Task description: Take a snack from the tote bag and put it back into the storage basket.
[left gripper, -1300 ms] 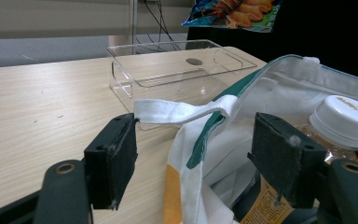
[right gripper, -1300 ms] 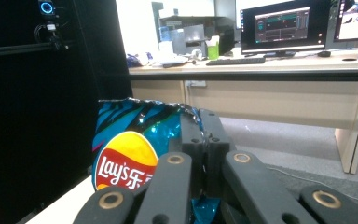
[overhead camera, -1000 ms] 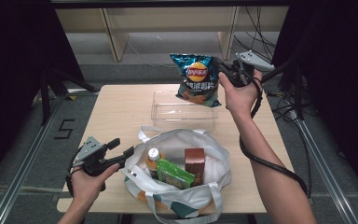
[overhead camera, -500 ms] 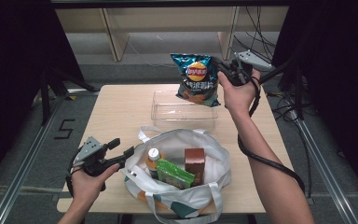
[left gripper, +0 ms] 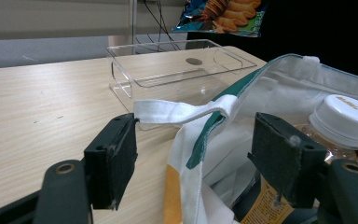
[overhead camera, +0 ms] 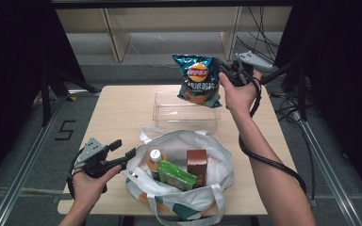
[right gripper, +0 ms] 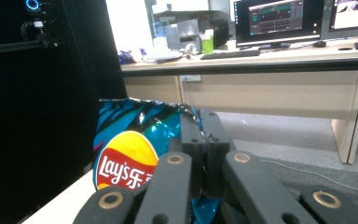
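Chips: I held the chip bag up in the air in my right tongs, above the far end of the clear tray, clear of the bench.
Right tongs: clamped tight on the bag's upper edge; in the right gripper view the jaws met over the crinkled foil of the chip bag.
Left tongs: jaws stood wide apart at the near rim of the tote bag, one to each side of its white strap; I could not tell whether a pad touched the cloth, so I counted nothing as gripped.
Change: against the frames of the past second the bag hung at almost the same spot over the tray and my left hand had not shifted; the lift looked finished and the carry had paused.
Tote contents: capped bottle, green packet and brown box sat inside, upright or leaning.
Meaning: I judged the chips were headed for the tray; the bag was already out of the tote.
Next: lower the chips into the tray, then loosen the right tongs.
Risk: the foil was pinched only at one corner, so the bag could swing or slip.
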Motion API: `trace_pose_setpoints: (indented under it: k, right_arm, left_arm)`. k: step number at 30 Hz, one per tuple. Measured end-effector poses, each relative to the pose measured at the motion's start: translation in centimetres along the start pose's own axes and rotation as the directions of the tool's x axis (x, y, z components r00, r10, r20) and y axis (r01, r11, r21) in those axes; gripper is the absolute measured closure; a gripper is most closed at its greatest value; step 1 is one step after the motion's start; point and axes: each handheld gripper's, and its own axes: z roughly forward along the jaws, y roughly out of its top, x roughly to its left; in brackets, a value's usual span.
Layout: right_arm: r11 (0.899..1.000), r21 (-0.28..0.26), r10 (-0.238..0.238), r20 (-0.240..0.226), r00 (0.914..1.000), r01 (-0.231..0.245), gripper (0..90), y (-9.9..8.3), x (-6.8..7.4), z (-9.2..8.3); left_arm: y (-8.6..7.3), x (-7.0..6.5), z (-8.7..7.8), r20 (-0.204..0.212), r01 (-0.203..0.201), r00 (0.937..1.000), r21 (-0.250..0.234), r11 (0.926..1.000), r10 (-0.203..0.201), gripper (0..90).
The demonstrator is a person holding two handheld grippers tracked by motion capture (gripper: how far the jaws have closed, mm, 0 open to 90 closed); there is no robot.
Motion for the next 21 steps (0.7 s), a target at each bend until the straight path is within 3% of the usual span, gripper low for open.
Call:
trace_pose_setpoints:
  k: [4,7,8,12,14,15,21]
  right_arm:
    - [0.999,-0.016,0.03,0.014,0.9994,-0.03,90.0,-0.07,0.1,0.32]
    - [1.0,-0.011,0.024,0.009,0.9997,-0.024,90.0,-0.16,0.04,0.3]
    - [1.0,0.001,0.002,-0.001,1.0,-0.002,90.0,-0.24,-0.15,0.25]
    - [1.0,-0.003,0.027,0.006,0.9996,-0.027,90.0,-0.26,-0.03,0.39]
    - [1.0,0.004,-0.01,-0.009,0.9999,0.01,90.0,-0.39,-0.35,0.34]
    - [1.0,-0.004,0.028,0.007,0.9996,-0.028,90.0,-0.33,-0.1,0.51]
    - [1.0,0.011,0.0,0.009,1.0,0.0,90.0,-0.61,-0.44,0.75]
  left_arm:
    - [-0.01,0.04,0.0,0.001,0.0,1.0,0.0,1.0,0.0,30.6]
    - [0.0,0.05,0.01,0.002,0.001,1.0,-0.001,1.0,-0.001,30.6]
    - [-0.01,0.03,0.02,0.001,0.001,1.0,-0.001,1.0,-0.001,30.6]
    - [0.02,-0.02,0.0,0.002,0.0,1.0,-0.002,1.0,0.0,30.6]
    - [0.03,-0.02,0.0,0.001,0.0,1.0,-0.003,1.0,0.0,30.6]
    - [0.02,-0.02,0.0,0.002,0.0,1.0,-0.003,1.0,0.0,30.6]
    - [0.04,0.07,-0.03,0.002,-0.002,1.0,-0.003,1.0,0.002,30.5]
